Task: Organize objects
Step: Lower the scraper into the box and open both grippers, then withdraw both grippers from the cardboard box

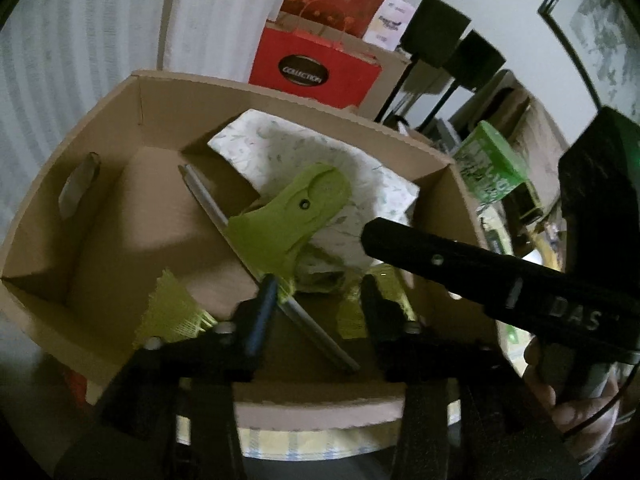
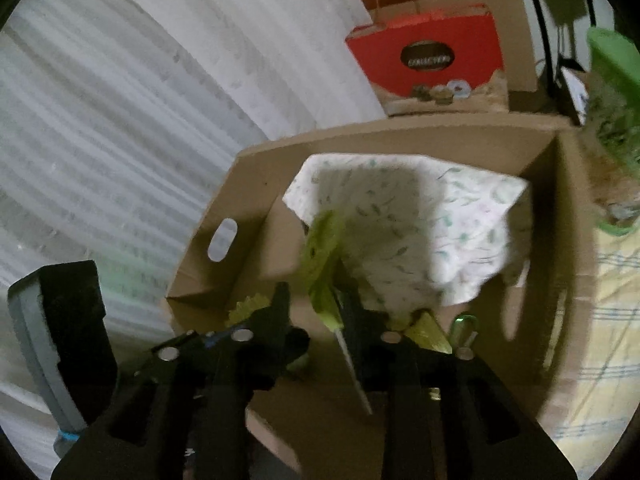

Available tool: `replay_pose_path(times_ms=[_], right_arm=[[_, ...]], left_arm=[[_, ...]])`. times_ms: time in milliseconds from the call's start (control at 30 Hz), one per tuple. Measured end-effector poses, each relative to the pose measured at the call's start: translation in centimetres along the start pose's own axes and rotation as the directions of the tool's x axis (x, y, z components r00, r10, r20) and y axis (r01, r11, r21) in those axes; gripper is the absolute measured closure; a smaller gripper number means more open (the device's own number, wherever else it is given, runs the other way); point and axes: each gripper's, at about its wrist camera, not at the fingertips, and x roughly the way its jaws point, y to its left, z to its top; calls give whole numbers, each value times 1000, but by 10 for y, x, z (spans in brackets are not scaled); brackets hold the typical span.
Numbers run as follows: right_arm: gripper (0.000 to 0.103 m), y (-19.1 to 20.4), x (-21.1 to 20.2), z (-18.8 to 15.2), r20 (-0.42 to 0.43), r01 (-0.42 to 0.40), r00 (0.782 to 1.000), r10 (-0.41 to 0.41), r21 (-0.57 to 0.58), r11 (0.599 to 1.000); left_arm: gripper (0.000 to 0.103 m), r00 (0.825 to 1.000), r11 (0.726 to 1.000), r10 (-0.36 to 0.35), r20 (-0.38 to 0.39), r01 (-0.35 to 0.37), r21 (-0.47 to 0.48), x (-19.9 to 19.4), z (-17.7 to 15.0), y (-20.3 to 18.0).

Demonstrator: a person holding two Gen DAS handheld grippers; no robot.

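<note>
An open cardboard box (image 1: pixel 100 120) (image 2: pixel 360 136) holds a white leaf-patterned pack (image 1: pixel 280 144) (image 2: pixel 460 220). Across the pack lies a lime-green plastic tool (image 1: pixel 288 220) (image 2: pixel 324 248) with a long grey metal bar (image 1: pixel 208 200). My left gripper (image 1: pixel 320 284) hangs over the near part of the box, open; the bar runs between its fingers and touches only the left one. My right gripper (image 2: pixel 316 300) is also open, the tool's lower end loose between its fingers. In the left wrist view the right gripper's black body (image 1: pixel 440 256) reaches in from the right.
A green carabiner (image 2: pixel 464 324) lies on the box floor at the right. Behind the box stand a red carton (image 1: pixel 312 68) (image 2: pixel 428 56) and more boxes. A green container (image 1: pixel 492 164) (image 2: pixel 612 92) stands to the right on a checked cloth (image 2: pixel 612 280). A pale curtain hangs at the left.
</note>
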Motion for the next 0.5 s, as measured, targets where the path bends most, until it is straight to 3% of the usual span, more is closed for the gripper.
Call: replay_pose_path(times_ms=[167,267,500], right_arm=[[58,-4,-23,-4,39,37,999,-37,-22,999],[54,-5,-35,-7,59,66,996,-64,-28,997],[42,-8,-61,-20,108,151,984,-145,-50,987]], left_arm=[[58,1000,1000,6,0,-6,9,-4,1,-6],[45,1000,1000,13,8,-13,10,-6,2,-10],[35,998,998,48,44,-50,43,-16,2,-21]])
